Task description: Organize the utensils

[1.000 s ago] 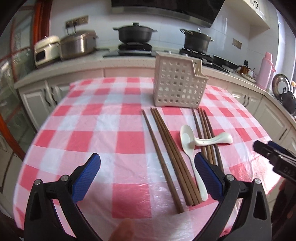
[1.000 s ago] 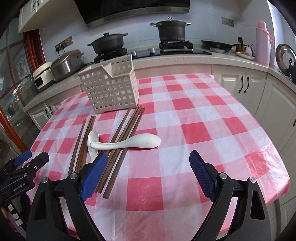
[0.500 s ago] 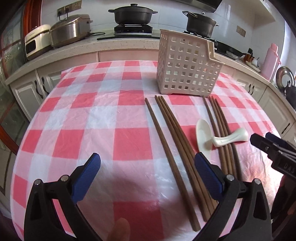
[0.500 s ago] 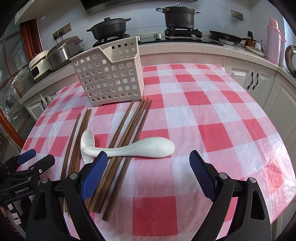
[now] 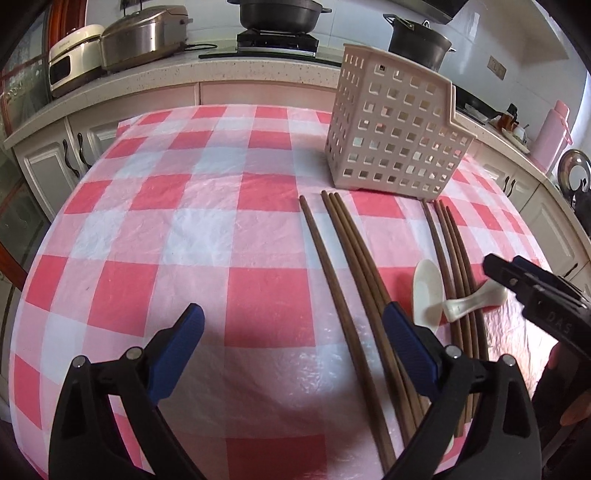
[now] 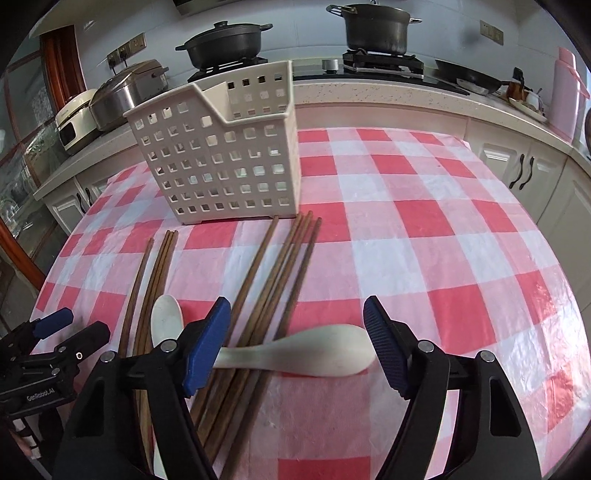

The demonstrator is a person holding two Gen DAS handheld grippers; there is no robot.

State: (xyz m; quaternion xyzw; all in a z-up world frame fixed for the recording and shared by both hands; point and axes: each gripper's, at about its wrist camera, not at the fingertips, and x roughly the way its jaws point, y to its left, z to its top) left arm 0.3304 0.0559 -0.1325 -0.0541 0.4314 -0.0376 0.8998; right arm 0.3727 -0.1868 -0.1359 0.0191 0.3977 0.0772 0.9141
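Observation:
A cream perforated utensil basket (image 5: 395, 133) (image 6: 225, 158) stands upright on the red-checked table. In front of it lie two groups of brown chopsticks (image 5: 354, 280) (image 6: 269, 280) and two white spoons (image 6: 310, 350) (image 5: 428, 291); one spoon lies across the right chopstick group. My left gripper (image 5: 291, 332) is open, low over the cloth, its right finger beside the left chopstick group. My right gripper (image 6: 295, 332) is open, and the crosswise spoon's bowl lies between its fingers. Each gripper also shows at the edge of the other view.
The table (image 5: 184, 229) is covered in a checked plastic cloth. Behind it runs a counter (image 6: 388, 96) with black pots on a stove (image 6: 376, 26), rice cookers (image 5: 140, 33) at left and a pink flask (image 6: 569, 92) at right. White cabinets stand below.
Both grippers have moved forward and down toward the table. The right gripper now straddles the crosswise spoon. Nothing on the table has moved.

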